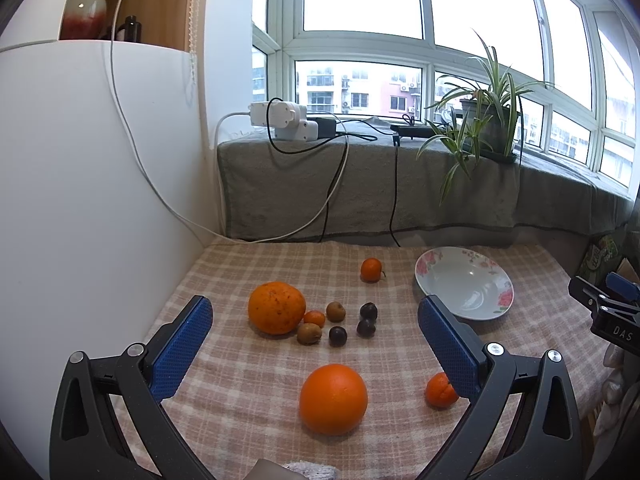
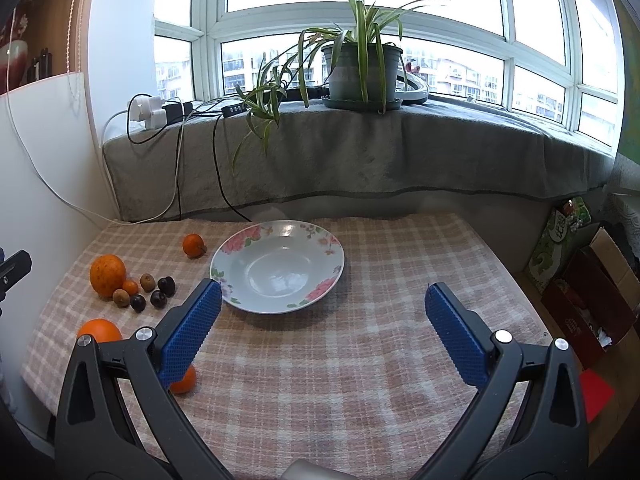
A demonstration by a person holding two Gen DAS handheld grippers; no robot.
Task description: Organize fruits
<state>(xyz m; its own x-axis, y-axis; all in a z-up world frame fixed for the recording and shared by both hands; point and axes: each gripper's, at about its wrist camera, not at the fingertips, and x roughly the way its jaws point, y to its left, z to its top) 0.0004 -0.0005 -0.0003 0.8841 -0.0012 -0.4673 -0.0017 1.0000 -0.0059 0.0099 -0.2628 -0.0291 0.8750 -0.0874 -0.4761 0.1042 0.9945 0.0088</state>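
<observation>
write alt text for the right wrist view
An empty white floral-rimmed ceramic plate sits on a pink checked tablecloth ahead of the open right gripper. Oranges and small dark and brown fruits cluster at left; a potted spider plant stands on the windowsill.

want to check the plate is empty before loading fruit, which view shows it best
The right wrist view: the plate sits near centre, whole rim and bare inside visible, no fruit in it. In the left wrist view the plate lies off to the right, with the left hand-held gripper finger covering its near-left edge.
</observation>
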